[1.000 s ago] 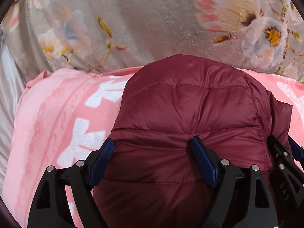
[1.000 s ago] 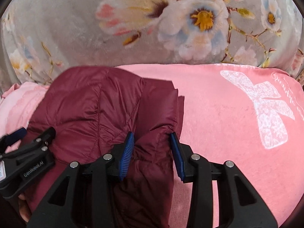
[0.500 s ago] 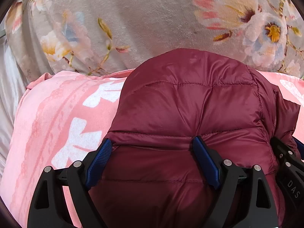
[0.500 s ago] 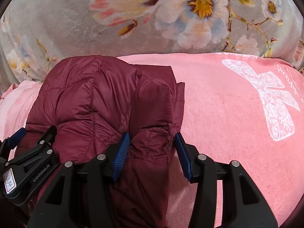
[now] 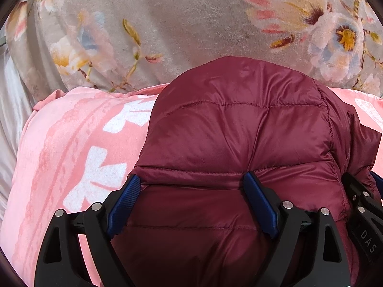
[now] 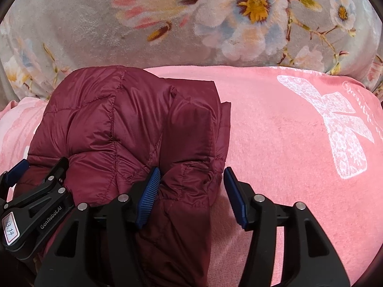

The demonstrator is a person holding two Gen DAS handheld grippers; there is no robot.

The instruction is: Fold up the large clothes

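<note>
A dark red quilted puffer jacket point(image 5: 239, 131) lies folded in a bundle on a pink blanket point(image 5: 71, 143). My left gripper point(image 5: 191, 177) stands wide open over its near part, with padded fabric bulging between the blue pads. In the right wrist view the jacket point(image 6: 119, 124) sits at the left. My right gripper point(image 6: 191, 171) is at its right edge and its jaws are opening. A thick fold lies between them against the left pad point(image 6: 149, 191), while the right pad point(image 6: 235, 196) stands clear of the fabric over the blanket. The left gripper's body point(image 6: 36, 191) shows at the lower left.
A grey floral blanket point(image 6: 215, 24) rises behind the pink blanket point(image 6: 287, 143), which carries a white bow print point(image 6: 342, 124) at the right. Pale satin fabric point(image 5: 9, 110) lies at the far left edge.
My right gripper's jaws have spread apart, and the right pad has come off the jacket fold. The left gripper keeps its wide spread and has hardly moved.
</note>
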